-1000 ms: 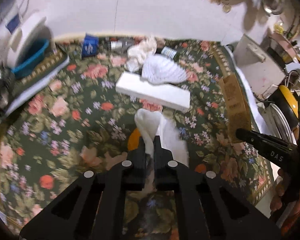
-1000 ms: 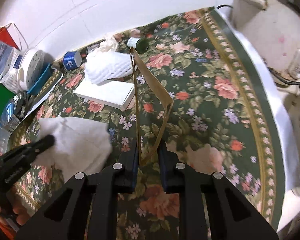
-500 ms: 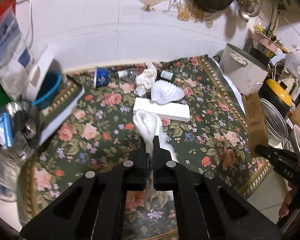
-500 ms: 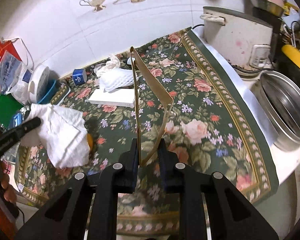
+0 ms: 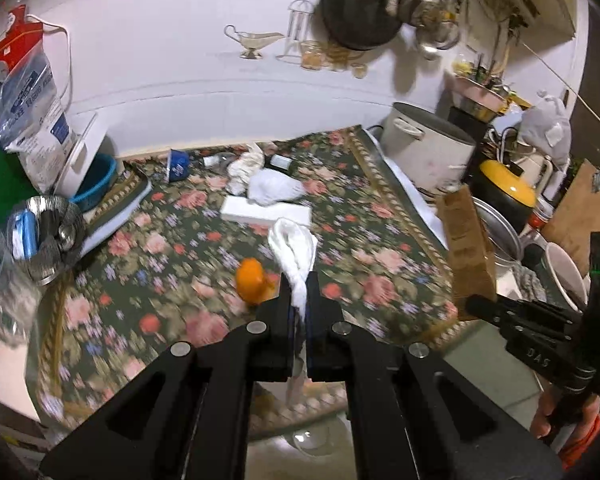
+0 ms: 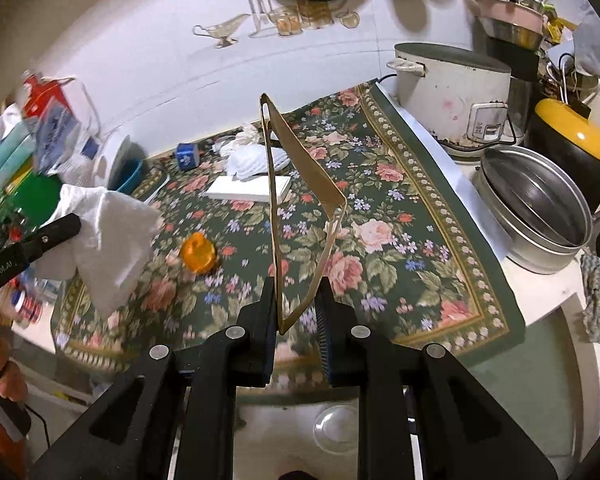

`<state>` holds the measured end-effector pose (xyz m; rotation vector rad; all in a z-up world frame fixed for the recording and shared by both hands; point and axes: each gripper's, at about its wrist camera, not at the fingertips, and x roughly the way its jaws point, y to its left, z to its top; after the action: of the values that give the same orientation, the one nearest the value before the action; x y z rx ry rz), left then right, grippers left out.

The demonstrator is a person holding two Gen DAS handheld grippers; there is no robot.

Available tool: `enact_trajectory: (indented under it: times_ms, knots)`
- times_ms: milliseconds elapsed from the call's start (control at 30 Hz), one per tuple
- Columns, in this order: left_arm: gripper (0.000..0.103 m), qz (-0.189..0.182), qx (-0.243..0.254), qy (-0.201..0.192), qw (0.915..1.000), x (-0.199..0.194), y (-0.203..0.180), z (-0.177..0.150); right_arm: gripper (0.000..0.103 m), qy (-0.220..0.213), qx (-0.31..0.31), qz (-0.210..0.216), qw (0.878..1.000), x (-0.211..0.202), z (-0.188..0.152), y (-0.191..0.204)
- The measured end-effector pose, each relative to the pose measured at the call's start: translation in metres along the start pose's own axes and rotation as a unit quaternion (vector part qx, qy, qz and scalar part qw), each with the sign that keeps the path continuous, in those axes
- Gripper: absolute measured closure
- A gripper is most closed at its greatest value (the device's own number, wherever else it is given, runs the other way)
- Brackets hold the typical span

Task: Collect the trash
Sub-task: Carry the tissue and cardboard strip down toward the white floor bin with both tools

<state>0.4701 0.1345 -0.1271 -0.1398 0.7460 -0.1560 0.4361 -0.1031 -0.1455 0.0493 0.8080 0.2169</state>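
Note:
My left gripper [image 5: 299,296] is shut on a white paper towel [image 5: 294,250], held up above the near edge of the floral table [image 5: 172,248]. The towel also shows in the right wrist view [image 6: 108,240], hanging from the left gripper. My right gripper [image 6: 298,304] is shut on an open brown cardboard sleeve [image 6: 300,200], also seen from the left wrist [image 5: 466,248]. More trash lies on the table: an orange plastic piece [image 6: 198,258], a white box [image 6: 248,190], white foam netting [image 6: 252,160], crumpled tissue [image 6: 246,136], a blue cup [image 6: 186,156].
A rice cooker [image 6: 452,92], a metal basin [image 6: 540,216] and a yellow-lidded pot [image 6: 572,136] stand right of the table. Bags, a blue bowl [image 5: 96,180] and a metal bowl [image 5: 44,236] crowd the left. A clear round object [image 6: 336,426] lies on the floor below.
Both grippers have risen and pulled back from the table with their items. The orange piece, hidden under the towel before, now lies uncovered on the table.

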Motion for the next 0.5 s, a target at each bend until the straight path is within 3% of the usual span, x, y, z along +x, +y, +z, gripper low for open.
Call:
enact_trajectory:
  times_ms: [500]
  knots:
    - [0.101, 0.063, -0.089, 0.041, 0.9932, -0.023, -0.113, -0.128, 0.087, 0.035, -0.087, 0.062, 0.994, -0.06, -0.084, -0.058]
